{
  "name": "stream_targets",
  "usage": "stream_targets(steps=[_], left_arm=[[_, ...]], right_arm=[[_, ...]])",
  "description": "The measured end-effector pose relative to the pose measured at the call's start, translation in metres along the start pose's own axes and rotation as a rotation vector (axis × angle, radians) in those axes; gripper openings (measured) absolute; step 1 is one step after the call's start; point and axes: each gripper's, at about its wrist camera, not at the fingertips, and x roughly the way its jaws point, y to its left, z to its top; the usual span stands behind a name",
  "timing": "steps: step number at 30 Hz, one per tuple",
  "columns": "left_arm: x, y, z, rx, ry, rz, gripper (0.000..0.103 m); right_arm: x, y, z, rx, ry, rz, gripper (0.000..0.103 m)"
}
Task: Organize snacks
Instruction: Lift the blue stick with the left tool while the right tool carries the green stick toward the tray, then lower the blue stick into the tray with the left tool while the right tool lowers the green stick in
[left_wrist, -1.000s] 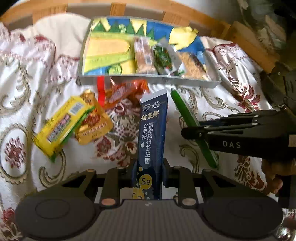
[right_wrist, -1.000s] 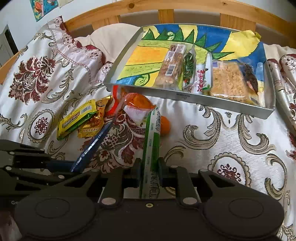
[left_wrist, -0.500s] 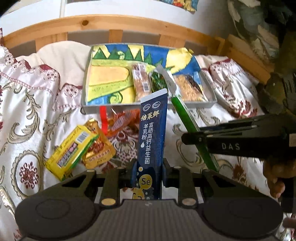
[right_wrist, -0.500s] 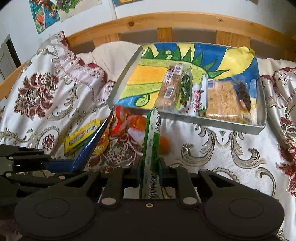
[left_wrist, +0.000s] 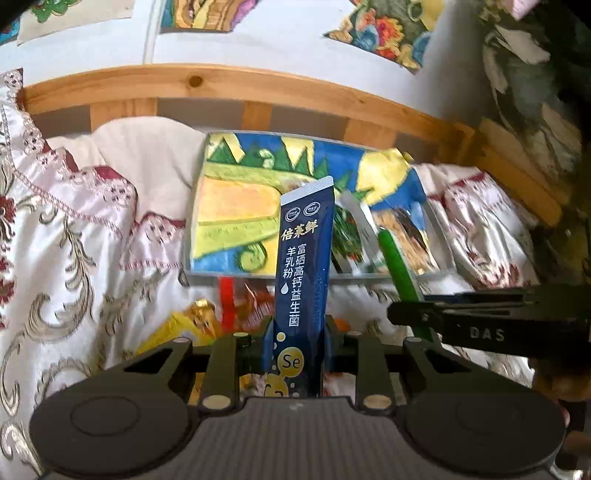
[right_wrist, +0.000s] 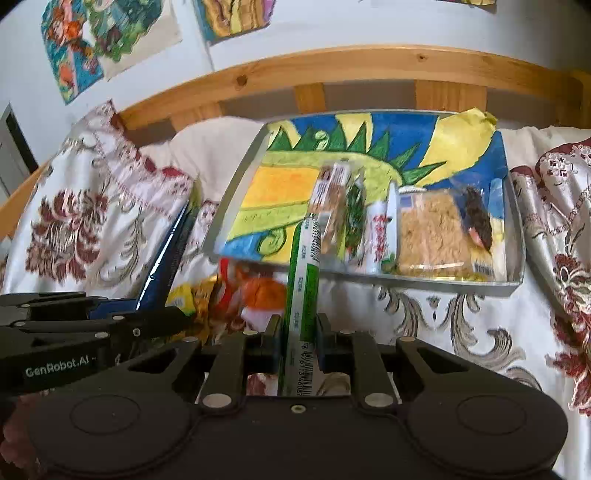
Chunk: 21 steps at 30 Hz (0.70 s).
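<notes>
Fingers (left_wrist: 266, 343) pinch the blue sachet (left_wrist: 303, 273), right fingers (right_wrist: 274, 334) the green stick (right_wrist: 303, 295); both point lengthwise toward the tray (right_wrist: 236, 199).

Printed words on two packets and two grippers

The long dark-blue sachet (left_wrist: 303, 273) reads "倍莱鲜", "羊乳粉", "Se"; the slim green-and-white stick packet (right_wrist: 303, 295) bears a barcode; right gripper (left_wrist: 487, 334) says "DAS", left gripper (right_wrist: 55, 371) "GenRobot.AI".
</notes>
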Motion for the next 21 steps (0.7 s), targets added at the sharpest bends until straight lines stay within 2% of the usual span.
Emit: stream_targets(steps=[6, 13, 18, 21], left_arm=[[0.014, 0.007, 0.034, -0.021, -0.069, 0.035, 0.028], [0.057, 0.017, 0.074, -0.08, -0.128, 0.064, 0.028], [0.095, 0.022, 0.09, -0.119, -0.14, 0.073, 0.028], [0.114, 0.024, 0.092, -0.128, -0.13, 0.081, 0.028]], right_arm=[[0.009, -0.014, 0.025, 0.044, -0.049, 0.009, 0.019], [0.031, -0.037, 0.071, 0.106, -0.145, 0.003, 0.019], [0.054, -0.045, 0.096, 0.146, -0.186, 0.016, 0.019], [0.072, -0.044, 0.103, 0.159, -0.183, 0.032, 0.02]])
